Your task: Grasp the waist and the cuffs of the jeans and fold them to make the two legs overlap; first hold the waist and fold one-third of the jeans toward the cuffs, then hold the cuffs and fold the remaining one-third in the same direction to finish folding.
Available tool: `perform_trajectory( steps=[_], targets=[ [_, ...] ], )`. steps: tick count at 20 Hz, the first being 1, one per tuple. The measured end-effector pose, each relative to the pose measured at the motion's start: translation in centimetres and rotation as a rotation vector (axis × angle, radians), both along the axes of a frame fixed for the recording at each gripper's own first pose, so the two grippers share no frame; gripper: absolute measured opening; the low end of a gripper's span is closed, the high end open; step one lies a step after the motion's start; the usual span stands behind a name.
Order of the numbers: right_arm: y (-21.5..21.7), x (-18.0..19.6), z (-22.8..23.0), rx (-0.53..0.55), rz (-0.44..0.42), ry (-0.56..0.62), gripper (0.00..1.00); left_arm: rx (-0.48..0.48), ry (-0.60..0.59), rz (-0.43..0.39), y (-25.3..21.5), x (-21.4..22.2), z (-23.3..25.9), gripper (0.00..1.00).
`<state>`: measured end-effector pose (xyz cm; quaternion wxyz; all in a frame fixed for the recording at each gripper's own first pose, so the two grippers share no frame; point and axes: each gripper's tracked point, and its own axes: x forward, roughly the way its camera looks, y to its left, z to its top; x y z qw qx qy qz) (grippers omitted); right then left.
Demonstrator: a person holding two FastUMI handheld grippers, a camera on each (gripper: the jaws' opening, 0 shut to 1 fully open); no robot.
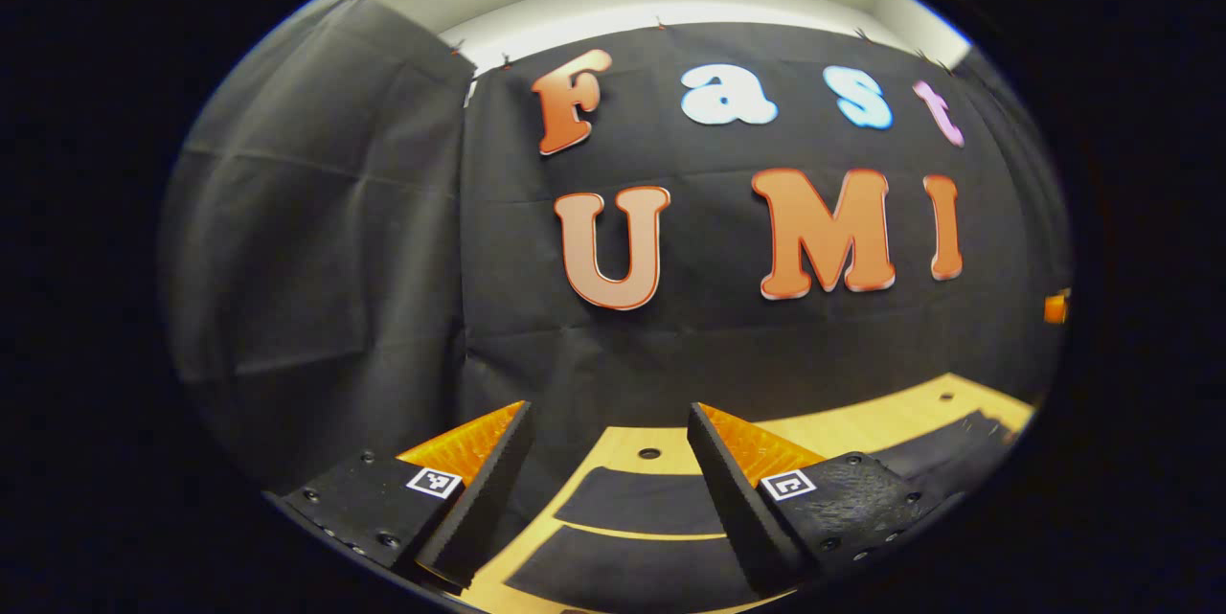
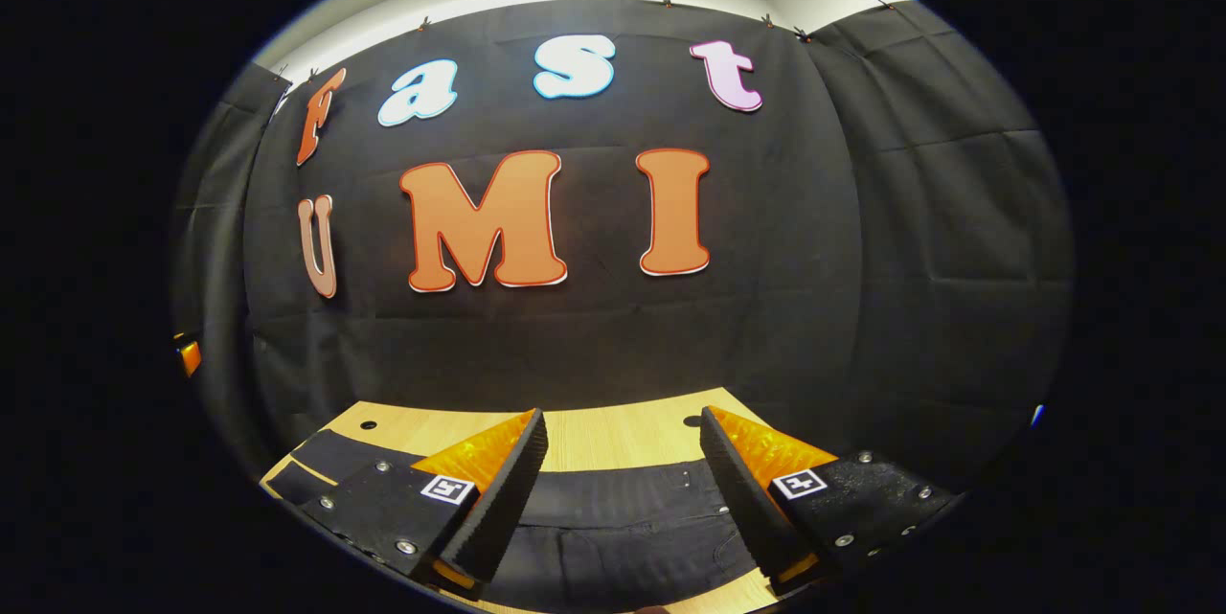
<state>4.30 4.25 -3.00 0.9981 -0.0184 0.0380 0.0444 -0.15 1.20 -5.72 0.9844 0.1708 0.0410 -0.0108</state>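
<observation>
Right gripper view: dark jeans (image 2: 623, 518) flat on wooden table (image 2: 613, 432), both tongs (image 2: 623, 489) wide apart, empty.

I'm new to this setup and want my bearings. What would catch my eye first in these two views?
Dark jeans lie flat on a light wooden table, spread across it under both tools. In the right gripper view the open right tool hangs over the waist end; in the left gripper view the open left tool hangs over the two legs, which lie side by side with table showing between them. A black cloth wall stands behind.
</observation>
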Motion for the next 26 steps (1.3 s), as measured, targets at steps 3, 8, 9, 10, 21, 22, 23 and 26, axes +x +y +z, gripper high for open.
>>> perform_trajectory(
  steps=[3, 8, 9, 10, 21, 22, 23, 26],
  targets=[
    [1.2, 0.8, -1.9, 0.0, 0.03, 0.056, 0.97, 0.287, 0.1, -0.021, 2.3, -0.6, -5.9, 1.0],
    [1.2, 1.2, -4.2, -0.026, 0.04, 0.102, 0.98, 0.887, 0.424, -0.395, 2.3, -5.1, -23.3, 0.98],
    [0.5, 1.1, -4.9, -0.029, 0.03, 0.122, 0.97, 0.953, 0.443, -0.441, 2.0, -5.8, -25.3, 0.99],
    [-0.1, 1.1, -5.3, -0.03, 0.021, 0.13, 0.97, 1.011, 0.494, -0.487, 2.0, -7.2, -28.0, 0.98],
    [-4.5, 0.8, -7.1, 0.02, -0.064, 0.193, 1.0, 1.289, 0.665, -0.7, 2.8, -8.8, -34.6, 0.98],
    [-4.6, 1.0, -6.9, 0.012, -0.067, 0.186, 0.98, 1.308, 0.683, -0.706, 3.2, -8.5, -35.3, 0.98],
    [-4.5, 1.1, -6.9, 0.014, -0.063, 0.195, 0.97, 1.346, 0.694, -0.704, 3.5, -8.4, -35.6, 0.98],
    [-3.4, 1.2, -6.6, 0.05, -0.034, 0.208, 0.98, 1.416, 0.679, -0.744, 3.5, -8.5, -36.4, 0.98]
  ],
)
